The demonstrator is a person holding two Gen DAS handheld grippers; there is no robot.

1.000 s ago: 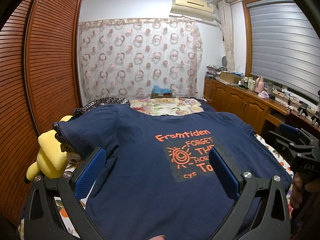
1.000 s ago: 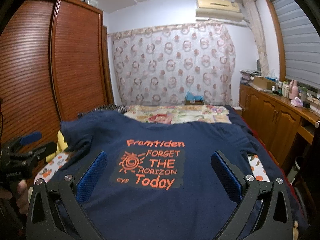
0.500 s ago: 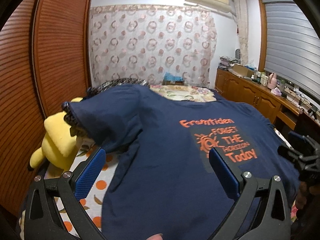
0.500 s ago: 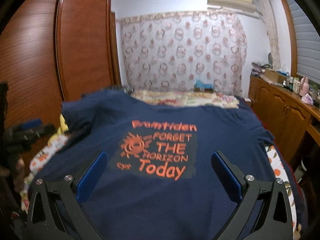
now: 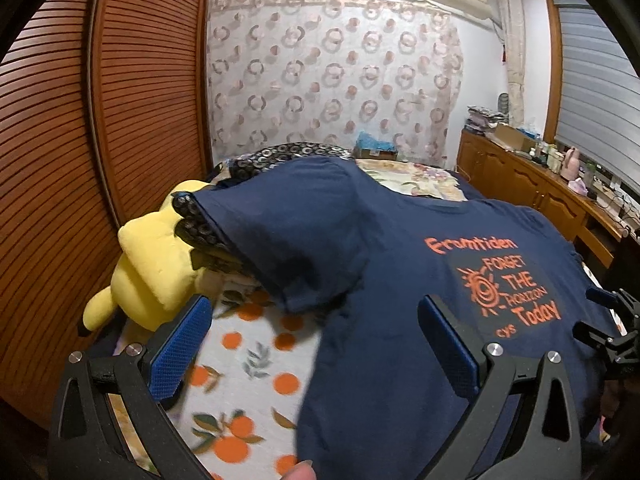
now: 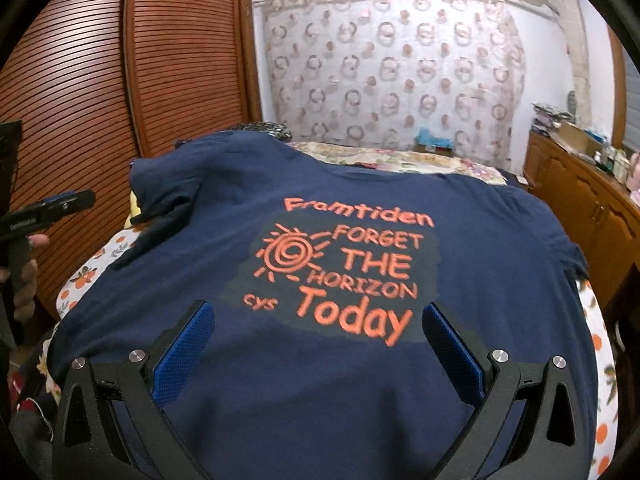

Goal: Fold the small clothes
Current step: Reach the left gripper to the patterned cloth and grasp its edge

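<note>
A navy T-shirt [image 5: 400, 300] [image 6: 340, 360] with an orange sun and lettering lies spread flat, print up, on the bed. Its left sleeve [image 5: 288, 240] rests on a patterned dark cloth and a plush toy. My left gripper [image 5: 316, 344] hangs open over the shirt's left edge, with the orange-print sheet under its left finger. My right gripper [image 6: 320, 348] stands open above the lower middle of the shirt, just below the print. Neither gripper holds anything. The right gripper's tip [image 5: 608, 320] shows at the right edge of the left wrist view, and the left gripper [image 6: 44, 212] at the left edge of the right wrist view.
A yellow plush toy [image 5: 152, 264] lies at the bed's left side by the slatted wooden wardrobe [image 5: 80, 140]. The bedsheet [image 5: 248, 400] has an orange-fruit print. A wooden cabinet [image 5: 532, 196] with small items runs along the right wall. A patterned curtain [image 6: 392, 72] hangs behind the bed.
Both views have come down closer to the shirt. The left gripper has shifted left toward the shirt's side edge and sleeve. Both grippers stayed open.
</note>
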